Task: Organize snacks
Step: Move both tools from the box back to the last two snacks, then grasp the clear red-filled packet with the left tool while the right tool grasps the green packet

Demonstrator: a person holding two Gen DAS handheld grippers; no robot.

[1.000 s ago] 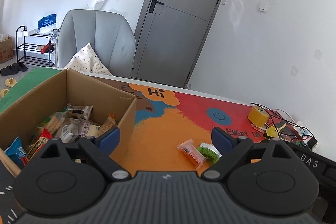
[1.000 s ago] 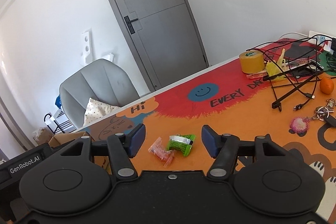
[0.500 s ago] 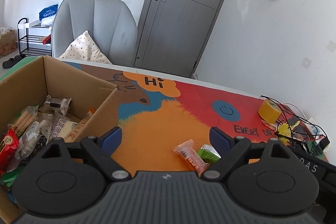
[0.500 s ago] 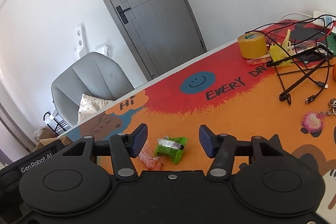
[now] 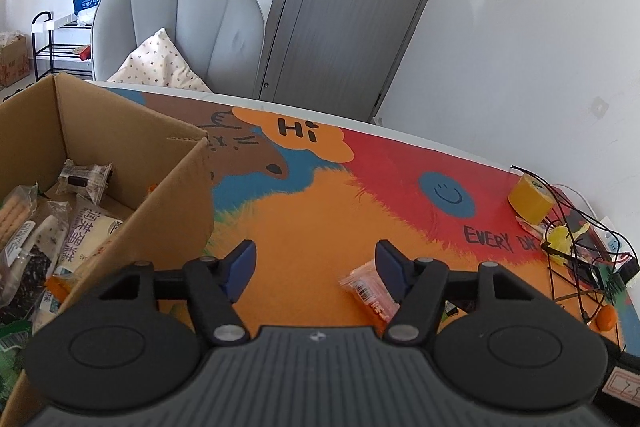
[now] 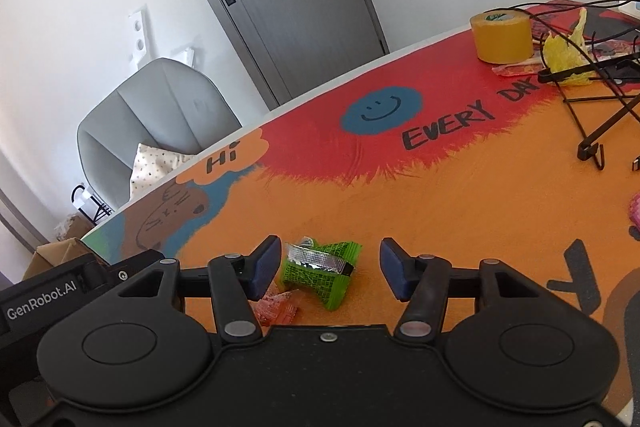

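Observation:
A green snack packet [image 6: 320, 273] lies on the orange mat between the fingers of my open right gripper [image 6: 329, 267], nearer the left finger. An orange-pink snack packet [image 6: 276, 309] lies just left of it, partly behind the left finger; it also shows in the left wrist view [image 5: 368, 291], by the right finger of my open, empty left gripper [image 5: 316, 263]. A cardboard box [image 5: 176, 187] holding several wrapped snacks stands at the left.
A yellow tape roll [image 6: 502, 37], a yellow wrapper [image 6: 564, 57], black cables and a stand [image 6: 600, 107] crowd the far right. An orange fruit [image 5: 606, 319] lies at the right. A grey armchair [image 5: 180, 27] stands beyond the table's far edge.
Both grippers moved forward and down toward the two packets. The green packet now lies between the right fingers. The left gripper swung right, away from the box.

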